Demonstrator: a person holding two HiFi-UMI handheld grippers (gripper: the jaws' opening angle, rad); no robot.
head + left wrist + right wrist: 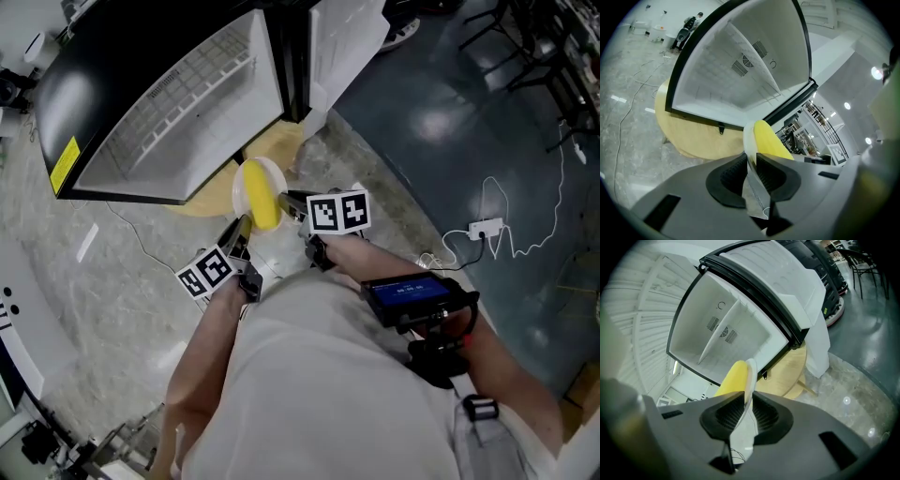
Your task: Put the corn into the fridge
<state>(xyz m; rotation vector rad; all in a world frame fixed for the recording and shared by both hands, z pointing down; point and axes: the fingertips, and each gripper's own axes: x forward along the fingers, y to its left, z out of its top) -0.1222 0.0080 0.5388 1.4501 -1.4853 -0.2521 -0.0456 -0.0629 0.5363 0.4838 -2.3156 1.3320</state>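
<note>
Yellow corn (pixel 262 199) lies on a small white plate (pixel 240 187), and the plate hangs in the air between the two claws, right in front of the open fridge (pixel 178 103). The left claw (pixel 750 169) is squeezed nearly shut, its ribbed pads pinching the plate's thin rim, with the corn showing just past the jaws. The right claw (pixel 745 411) grips the opposite rim the same way, jaws narrowed onto the edge with only the plate between them. The fridge sits on a round, pale wooden desk (pixel 794 366), its mouth turned toward the plate. Inside it is white, with a wire shelf and vent slots in the back wall. Speckled grey floor (pixel 112 272) lies below the plate and beside the desk.
</note>
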